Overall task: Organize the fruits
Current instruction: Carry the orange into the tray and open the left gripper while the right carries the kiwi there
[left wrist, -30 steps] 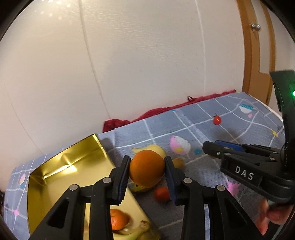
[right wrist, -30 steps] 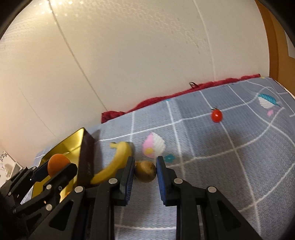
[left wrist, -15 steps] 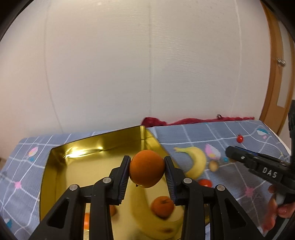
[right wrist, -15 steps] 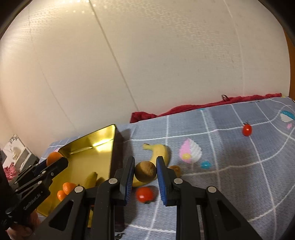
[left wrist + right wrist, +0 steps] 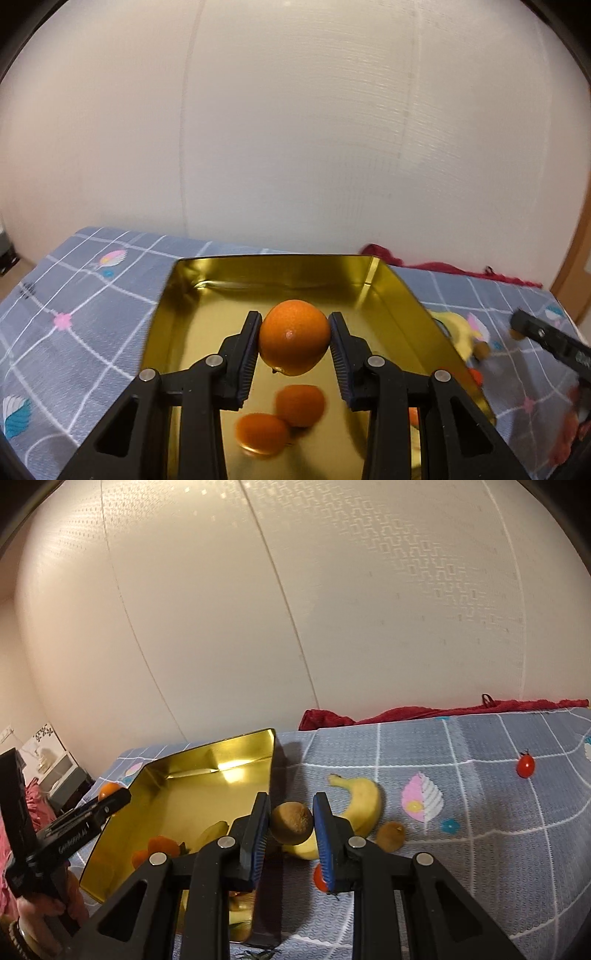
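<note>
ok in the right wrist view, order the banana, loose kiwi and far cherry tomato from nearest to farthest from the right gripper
1. banana, just right of the right gripper
2. loose kiwi, right of the banana
3. far cherry tomato, far right

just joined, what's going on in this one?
A person is sorting fruit into a gold tin. The left gripper holds an orange over the tin, where two small oranges already lie. The right gripper holds a kiwi beside the tin. A banana, another kiwi and tomatoes remain on the cloth.
</note>
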A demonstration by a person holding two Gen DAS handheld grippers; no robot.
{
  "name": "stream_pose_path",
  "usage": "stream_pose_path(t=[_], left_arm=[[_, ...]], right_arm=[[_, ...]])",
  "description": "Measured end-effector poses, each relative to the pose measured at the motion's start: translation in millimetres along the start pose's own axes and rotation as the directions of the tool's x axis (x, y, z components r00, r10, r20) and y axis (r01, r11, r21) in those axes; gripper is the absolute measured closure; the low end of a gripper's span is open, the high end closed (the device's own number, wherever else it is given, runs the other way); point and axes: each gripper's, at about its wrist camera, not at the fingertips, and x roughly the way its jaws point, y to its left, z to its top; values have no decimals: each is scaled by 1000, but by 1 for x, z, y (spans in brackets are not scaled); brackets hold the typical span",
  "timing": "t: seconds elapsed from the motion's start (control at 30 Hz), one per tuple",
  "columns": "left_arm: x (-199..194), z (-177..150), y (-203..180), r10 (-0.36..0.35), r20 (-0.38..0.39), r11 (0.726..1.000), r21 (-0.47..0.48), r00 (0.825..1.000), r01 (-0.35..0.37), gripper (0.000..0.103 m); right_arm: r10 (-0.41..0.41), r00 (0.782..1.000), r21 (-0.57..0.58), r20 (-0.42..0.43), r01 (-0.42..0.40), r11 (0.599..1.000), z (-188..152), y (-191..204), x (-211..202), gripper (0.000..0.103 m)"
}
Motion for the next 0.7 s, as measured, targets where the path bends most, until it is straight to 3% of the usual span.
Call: stream_pose_path(t=[0.3,0.47,0.7], left_arm=[[25,0,39,154,-79,985,-60,985,-159,66],[35,-4,34,178,-109,983,-18,978,-181,66],[31,-5,30,172,-99,985,-9,980,-173,66]], right_arm=[[101,994,-48,-40,-103,994,-2,36,21,79],[103,990,-127,-99,-115,985,-11,60,38,79],[70,984,-151,-162,-95,984,-21,67,59,79]])
